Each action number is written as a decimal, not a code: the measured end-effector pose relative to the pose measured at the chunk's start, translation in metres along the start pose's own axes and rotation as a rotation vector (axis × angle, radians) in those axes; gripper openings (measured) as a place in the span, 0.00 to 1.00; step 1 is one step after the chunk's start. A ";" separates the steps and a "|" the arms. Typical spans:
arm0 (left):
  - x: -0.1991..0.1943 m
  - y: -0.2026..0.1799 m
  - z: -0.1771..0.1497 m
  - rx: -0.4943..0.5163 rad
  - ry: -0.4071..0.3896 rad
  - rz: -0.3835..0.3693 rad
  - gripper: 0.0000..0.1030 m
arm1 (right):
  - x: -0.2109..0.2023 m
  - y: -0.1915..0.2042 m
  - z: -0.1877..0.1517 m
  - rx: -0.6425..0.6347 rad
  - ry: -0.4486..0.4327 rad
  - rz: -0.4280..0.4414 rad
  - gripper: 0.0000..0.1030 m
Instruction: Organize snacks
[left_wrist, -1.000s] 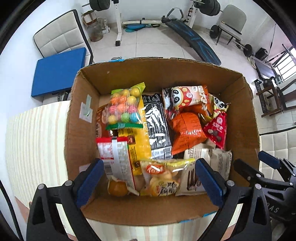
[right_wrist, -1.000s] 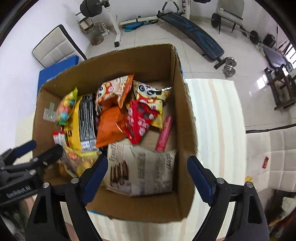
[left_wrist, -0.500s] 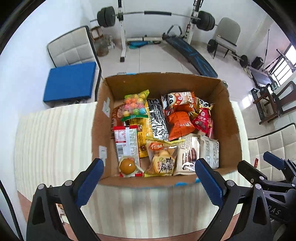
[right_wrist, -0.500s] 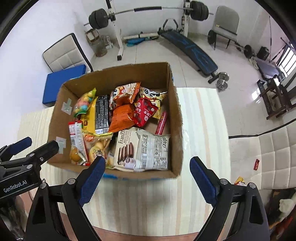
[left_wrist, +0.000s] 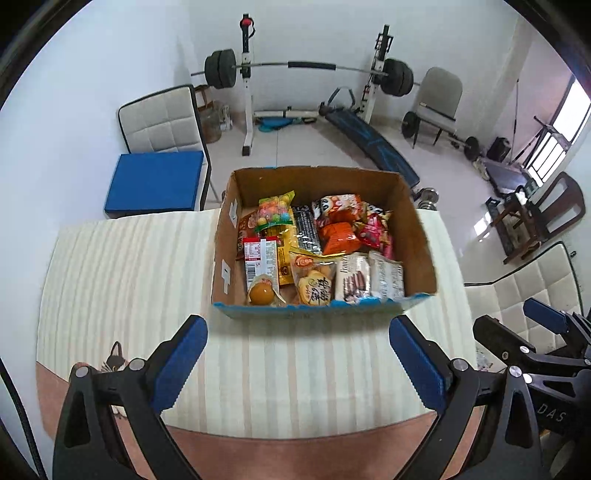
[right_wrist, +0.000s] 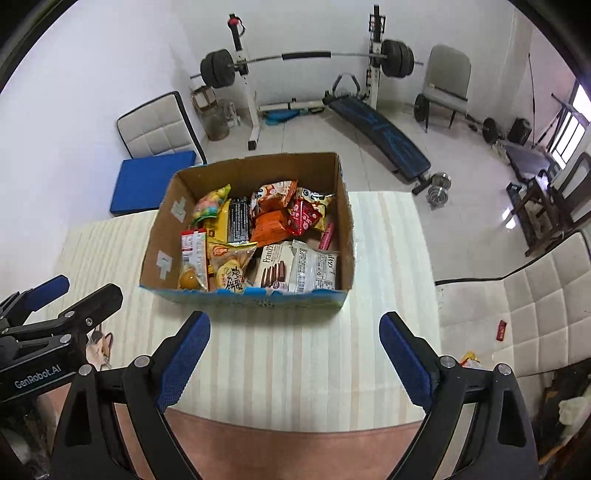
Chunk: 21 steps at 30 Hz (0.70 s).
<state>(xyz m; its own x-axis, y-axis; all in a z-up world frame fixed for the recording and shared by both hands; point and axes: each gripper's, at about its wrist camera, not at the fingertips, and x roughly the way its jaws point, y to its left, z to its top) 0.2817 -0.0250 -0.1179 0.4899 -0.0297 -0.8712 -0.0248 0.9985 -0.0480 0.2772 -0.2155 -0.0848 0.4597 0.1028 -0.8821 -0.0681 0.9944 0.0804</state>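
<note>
left wrist view is showing both the left gripper (left_wrist: 297, 349) and right gripper (right_wrist: 294, 349) spread and empty, hovering short of the cardboard box (left_wrist: 421, 236) of snacks (left_wrist: 321, 251), so approaching level and unhurried is looking wise.

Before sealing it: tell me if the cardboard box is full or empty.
Full: snack packets cover the floor of the open-topped cardboard box.

Matt brown cardboard box (left_wrist: 419, 236); glossy plastic snack packets (left_wrist: 332, 236) inside (foil-like sheen); striped cloth table cover (left_wrist: 129, 280), lower frame; shiny tiled floor (left_wrist: 295, 147).

Both hand-held grippers (left_wrist: 298, 354) (right_wrist: 294, 350) agape, empty
</note>
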 end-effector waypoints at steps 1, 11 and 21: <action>-0.006 -0.001 -0.003 -0.001 -0.007 -0.002 0.98 | -0.008 0.000 -0.004 0.000 -0.006 0.002 0.92; -0.060 -0.004 -0.043 -0.008 -0.036 -0.013 0.98 | -0.090 -0.005 -0.048 0.036 -0.090 0.009 0.93; -0.101 -0.006 -0.062 -0.020 -0.074 -0.018 0.98 | -0.140 0.000 -0.081 0.035 -0.112 0.019 0.93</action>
<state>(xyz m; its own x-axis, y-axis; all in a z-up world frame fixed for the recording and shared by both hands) 0.1783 -0.0303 -0.0602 0.5535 -0.0430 -0.8317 -0.0328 0.9968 -0.0734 0.1407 -0.2320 0.0009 0.5547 0.1218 -0.8231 -0.0475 0.9923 0.1148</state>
